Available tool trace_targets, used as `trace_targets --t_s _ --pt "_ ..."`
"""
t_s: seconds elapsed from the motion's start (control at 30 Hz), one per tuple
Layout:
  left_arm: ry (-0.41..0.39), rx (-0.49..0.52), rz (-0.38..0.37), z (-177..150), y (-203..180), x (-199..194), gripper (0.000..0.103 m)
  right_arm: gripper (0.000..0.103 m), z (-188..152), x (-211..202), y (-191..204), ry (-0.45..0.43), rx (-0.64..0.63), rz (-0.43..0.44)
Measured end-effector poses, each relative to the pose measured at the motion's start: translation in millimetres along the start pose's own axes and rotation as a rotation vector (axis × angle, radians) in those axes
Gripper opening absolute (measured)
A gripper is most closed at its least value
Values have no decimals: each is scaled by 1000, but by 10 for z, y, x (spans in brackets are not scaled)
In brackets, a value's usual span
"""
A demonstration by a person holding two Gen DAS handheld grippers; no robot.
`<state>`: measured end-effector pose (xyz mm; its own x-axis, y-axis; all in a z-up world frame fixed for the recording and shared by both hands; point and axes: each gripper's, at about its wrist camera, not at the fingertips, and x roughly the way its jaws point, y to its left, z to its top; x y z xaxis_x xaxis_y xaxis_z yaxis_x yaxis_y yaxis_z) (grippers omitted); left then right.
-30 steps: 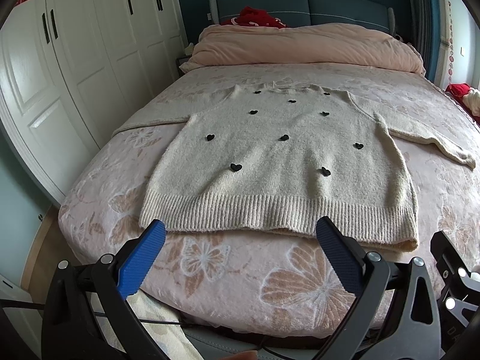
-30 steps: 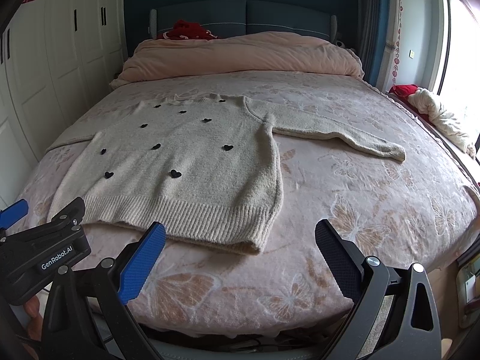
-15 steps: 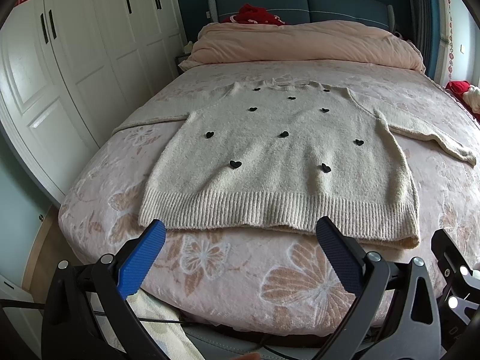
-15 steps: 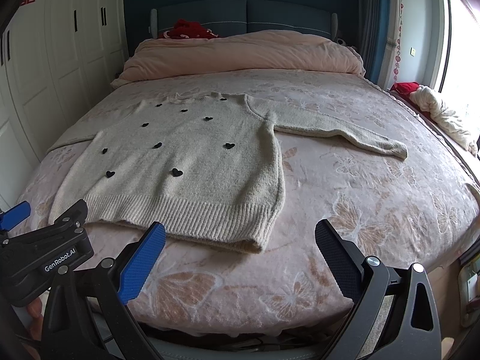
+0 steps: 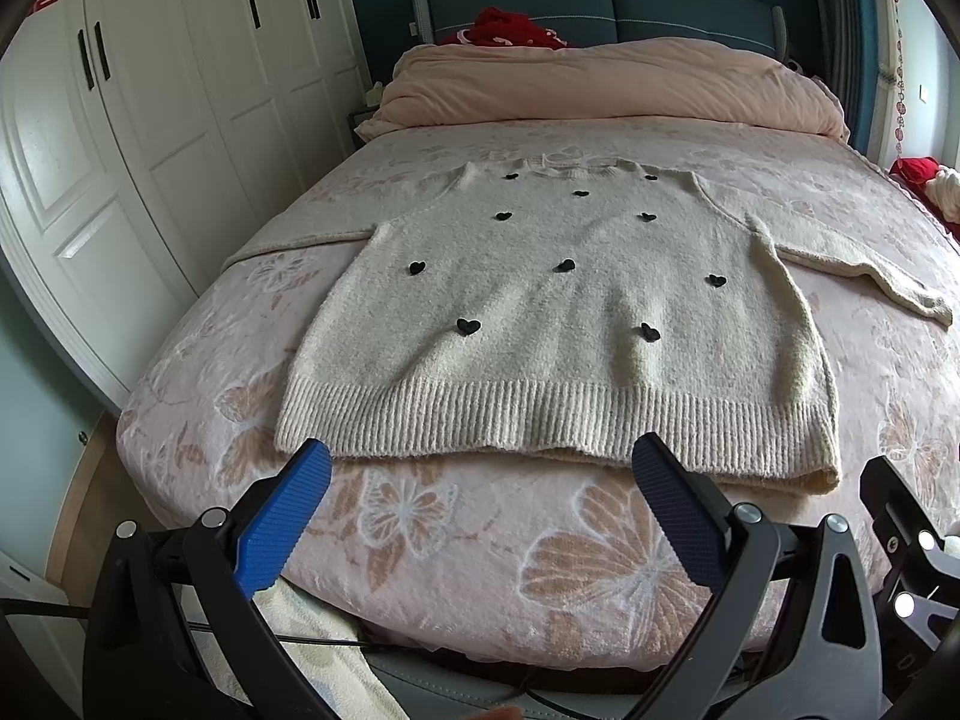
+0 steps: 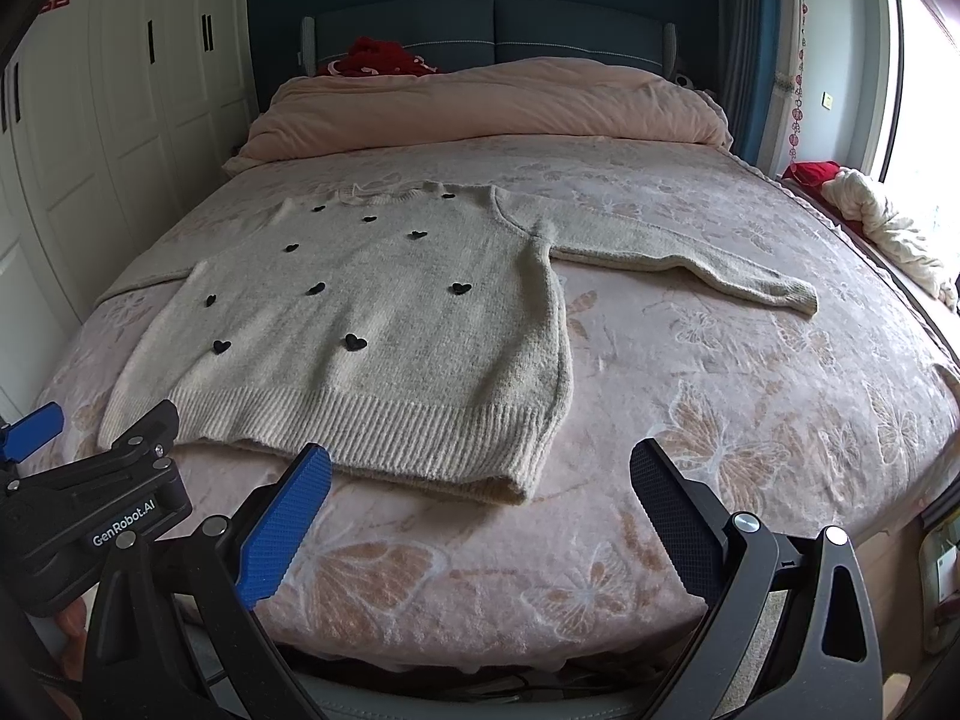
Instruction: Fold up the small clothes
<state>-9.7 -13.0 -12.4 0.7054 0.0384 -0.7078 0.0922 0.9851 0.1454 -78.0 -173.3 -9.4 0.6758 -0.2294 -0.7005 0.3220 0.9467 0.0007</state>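
— Blue-padded and spread wide, the left gripper [image 5: 480,474] holds nothing; its jaws hang off the foot of the bed, just short of the ribbed hem [image 5: 540,420] of the cream knitted sweater with small black hearts [image 5: 558,312]. The right gripper [image 6: 480,480] is equally released and empty, beside the left one and facing the hem's right-hand corner.

— And how does the sweater lie from that hem?

— Flat and face up on the pink butterfly-patterned blanket [image 6: 720,396], with its long axis running straight away from both grippers: hem nearest, neckline [image 5: 564,165] farthest, towards the folded peach duvet [image 5: 600,84] beyond. One sleeve [image 6: 678,261] stretches well out to the right of the hem line; the other sleeve [image 5: 300,237] runs off to the left, towards the white wardrobe doors [image 5: 120,180].

— So which gripper is nearer to what?

— The left one faces the hem squarely, its jaws framing the middle stretch. The right one is the nearer to the outstretched right sleeve. As a judgement, folding has not begun, and each sleeve falls naturally to the gripper on its own side, reached by travelling forward past the hem.

— Anything beyond the duvet?

— A red bundle [image 6: 378,57] against the dark blue headboard [image 6: 492,18].
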Motion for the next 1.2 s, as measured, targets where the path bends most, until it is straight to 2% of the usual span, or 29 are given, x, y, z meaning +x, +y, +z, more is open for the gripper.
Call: trace_targets --t_s 0.53,0.67,0.77,0.83,1.0,1.13,1.2 --pt "3 -4 0 -5 -9 10 98 98 -22 36 -44 8 9 13" --pt "11 -67 -53 12 76 68 98 98 -10 130 -200 11 23 42" --pt "17 -153 -119 38 207 151 98 98 91 274 -552 7 79 63" --pt "6 -172 -126 57 230 179 98 98 200 457 -958 20 169 93" --pt "-56 -146 -195 116 121 235 98 98 478 990 -2272 -7 490 102" --pt "-59 -114 -207 174 -57 337 98 98 645 1478 -3183 -29 691 124" --pt "-53 -104 -208 213 -139 412 98 93 654 1800 -3574 -5 811 135"
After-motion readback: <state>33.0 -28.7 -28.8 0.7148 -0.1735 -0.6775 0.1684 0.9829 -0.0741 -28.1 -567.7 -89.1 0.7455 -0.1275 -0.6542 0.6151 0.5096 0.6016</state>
